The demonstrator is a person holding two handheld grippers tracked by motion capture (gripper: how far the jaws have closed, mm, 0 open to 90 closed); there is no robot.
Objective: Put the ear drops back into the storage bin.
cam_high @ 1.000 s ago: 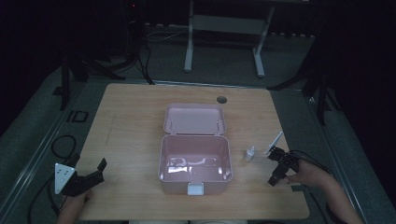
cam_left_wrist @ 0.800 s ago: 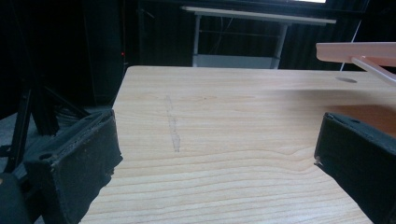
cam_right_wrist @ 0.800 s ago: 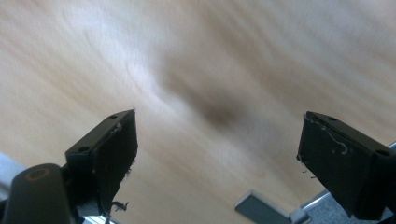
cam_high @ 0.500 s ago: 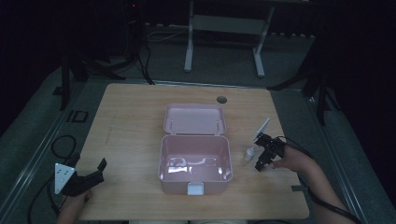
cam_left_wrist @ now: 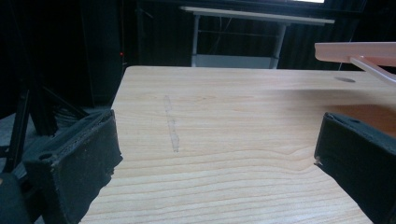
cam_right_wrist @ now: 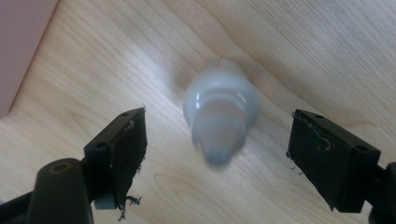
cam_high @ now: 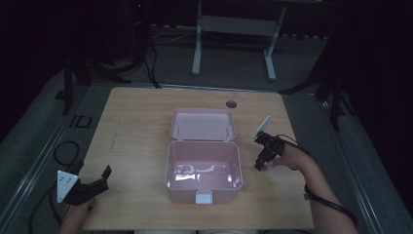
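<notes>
Between your right gripper's [cam_right_wrist: 215, 154] open, closing jaws stands a small white bottle [cam_right_wrist: 220, 112] on the table [cam_high: 136, 122], beside the open pink box [cam_high: 203, 187]. Next (I think) you squeeze, then lift.

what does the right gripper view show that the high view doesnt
Right gripper view: a small white bottle standing between the right gripper's open jaws, which have just been closing, untouched by either pad. High view: the open pink box, its lid and the left gripper. Both: the wooden table.
</notes>
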